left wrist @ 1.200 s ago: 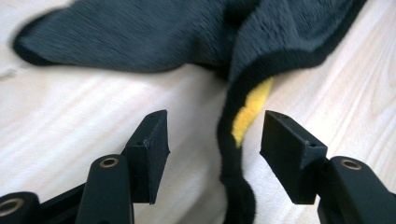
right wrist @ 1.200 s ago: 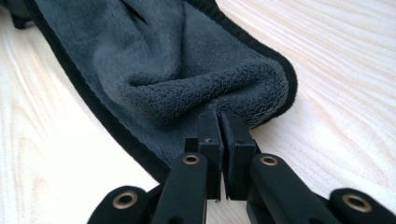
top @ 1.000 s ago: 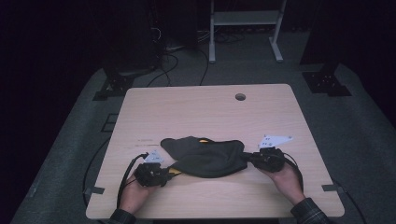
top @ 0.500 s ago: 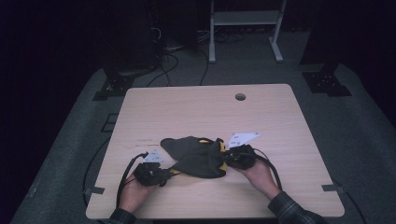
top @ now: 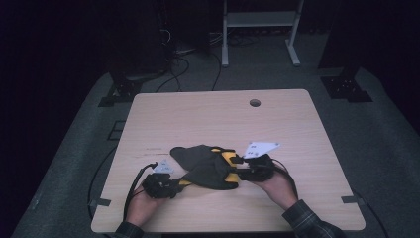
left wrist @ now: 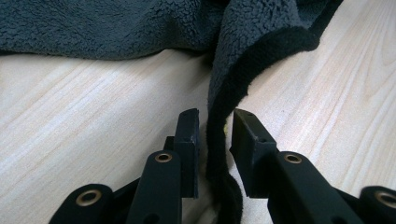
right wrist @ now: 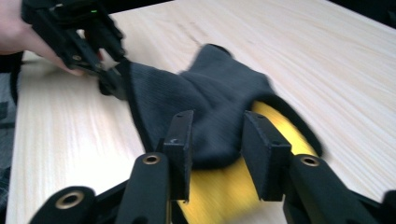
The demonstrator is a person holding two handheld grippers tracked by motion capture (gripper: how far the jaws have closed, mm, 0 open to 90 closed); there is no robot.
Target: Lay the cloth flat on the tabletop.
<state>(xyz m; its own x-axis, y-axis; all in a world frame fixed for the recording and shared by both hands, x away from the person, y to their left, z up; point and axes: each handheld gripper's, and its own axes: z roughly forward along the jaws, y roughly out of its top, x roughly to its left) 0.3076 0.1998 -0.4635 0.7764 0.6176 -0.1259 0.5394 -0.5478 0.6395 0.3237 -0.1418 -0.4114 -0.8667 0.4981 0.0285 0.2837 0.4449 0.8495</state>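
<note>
cloth: a dark grey fleecy cloth with a yellow underside, lying bunched in the lower middle of the high view, on the near half of the surface.
fold so far: the cloth's right part is lifted and carried leftward over the rest, so the yellow face shows at the turned edge.
step in hand: judged as the first fold, one side being brought across onto the other while the opposite corner is pinned.
left hand-held gripper: at the lower left of the cloth, pressed onto its black-bound edge; the jaws stand a little apart only by the thickness of the hem between them.
right hand-held gripper: at the cloth's right end, pinching the doubled layer, grey on top and yellow beneath.
next move: probably calls for laying the carried edge flat in line with the pinned side, then letting go without dragging the fleece back.
left gripper view adds: the hem running straight down between the jaws, and the fleece's curly pile, which the high view is too far off to show.
right gripper view adds: the yellow layer under the grey one inside the grip, and the other hand with its gripper at the upper left holding the far corner; this view is blurred.
high view adds: the whole layout, with a round hole in the surface well apart from the cloth.
</note>
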